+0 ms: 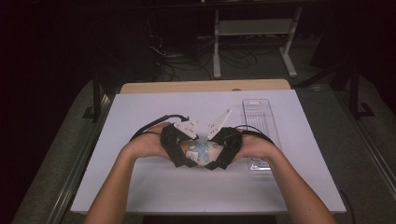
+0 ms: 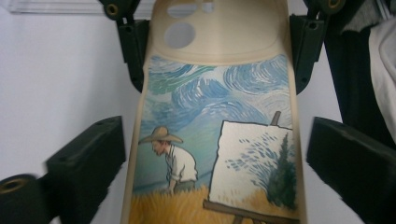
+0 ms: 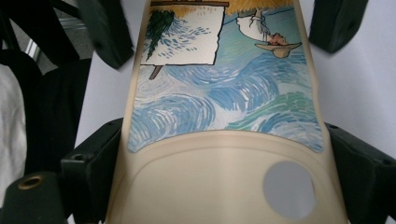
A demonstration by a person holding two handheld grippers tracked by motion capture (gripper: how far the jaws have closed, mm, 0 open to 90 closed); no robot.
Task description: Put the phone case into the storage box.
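- Near the middle of the desk point(image 1: 154, 186), somewhat toward its near edge, a phone case point(image 1: 201, 151) is held between the two grippers, which meet over it from either side.
- The phone case is cream-coloured with a painted picture on it: blue swirling sky, a figure in a straw hat, an easel with a canvas and yellow grass; round camera cut-outs sit at one end.
- The left gripper point(image 2: 205, 163) reaches in along the picture end of the case. Its fingers point(image 2: 88, 158) stand wide on both sides of the case, with a strip of white desk showing between each pad and the case's edge, so they are not pressing on it.
- The right gripper point(image 3: 224, 168) comes from the opposite end, at the cut-outs. Its fingers point(image 3: 100, 154) sit right against the two long edges of the case, closed on it.
- In the high view both hands lie close together, the left hand point(image 1: 147, 142) and the right hand point(image 1: 254, 144) each wrapped around a gripper, with cables looping behind them.
- A clear plastic tray point(image 1: 258, 116) lies along the desk's right side, just beyond the right hand, reaching toward the far right corner.
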